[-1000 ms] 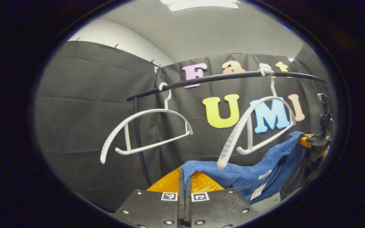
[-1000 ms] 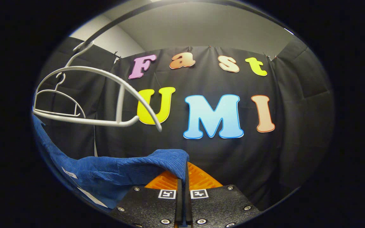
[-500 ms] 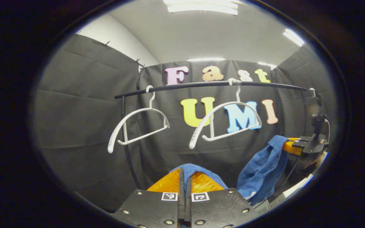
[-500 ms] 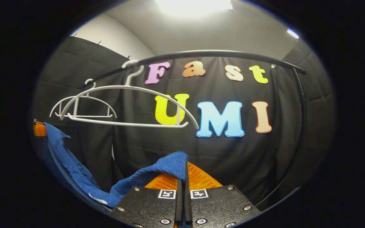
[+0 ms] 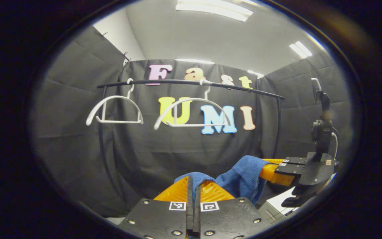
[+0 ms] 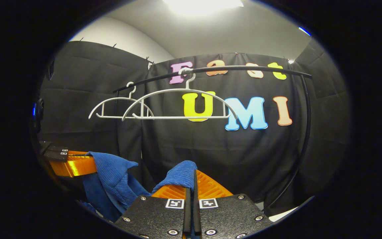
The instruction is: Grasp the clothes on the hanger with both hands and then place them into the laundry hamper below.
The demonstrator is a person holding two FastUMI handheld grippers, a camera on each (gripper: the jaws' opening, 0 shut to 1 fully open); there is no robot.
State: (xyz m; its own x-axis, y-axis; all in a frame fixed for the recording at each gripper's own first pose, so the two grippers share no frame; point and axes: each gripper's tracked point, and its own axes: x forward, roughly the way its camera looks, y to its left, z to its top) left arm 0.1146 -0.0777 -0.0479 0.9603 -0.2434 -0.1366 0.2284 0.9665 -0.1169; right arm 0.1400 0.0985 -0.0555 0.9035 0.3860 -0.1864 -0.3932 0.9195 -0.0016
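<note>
Both grippers, left [image 5: 193,186] and right [image 6: 192,181], pinch your blue ribbed cloth garment [image 6: 113,172], slung between them below the bare white plastic hanger [image 6: 177,104]; lower together.

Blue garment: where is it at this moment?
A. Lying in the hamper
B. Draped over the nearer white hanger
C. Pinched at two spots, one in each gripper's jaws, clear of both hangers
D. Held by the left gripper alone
C. The blue garment is gripped by the right gripper and the left gripper, while both white hangers hang bare on the black rail.
</note>
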